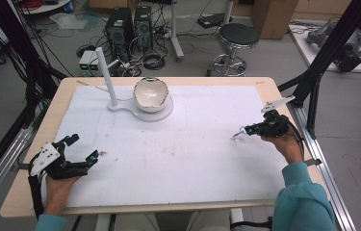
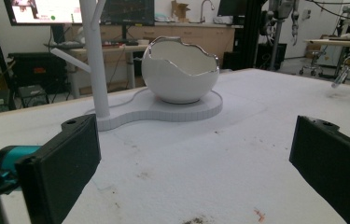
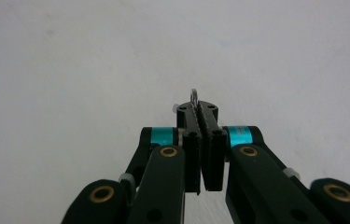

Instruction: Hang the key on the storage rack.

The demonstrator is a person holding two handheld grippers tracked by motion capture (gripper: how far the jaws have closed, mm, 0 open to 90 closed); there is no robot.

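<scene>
A white jewellery stand (image 1: 142, 111) with a thin post (image 1: 106, 74) and an egg-shaped bowl (image 1: 151, 94) stands at the table's far middle; the left gripper view has the bowl (image 2: 179, 74) straight ahead. My right gripper (image 1: 246, 130) hovers at the right side, shut on a small silvery metal piece (image 1: 238, 135). Its loop pokes out past the pads (image 3: 193, 95) in the right gripper view, where my right gripper (image 3: 199, 109) points at bare white sheet. My left gripper (image 1: 84, 147) rests open at the near left, nothing between its jaws (image 2: 196, 158).
A white sheet (image 1: 187, 154) with faint brown stains covers the wooden table (image 1: 53, 110). Black frame struts (image 1: 315, 72) rise at the right edge and dark rails at the left. A stool (image 1: 237, 36) and computer towers stand on the floor beyond.
</scene>
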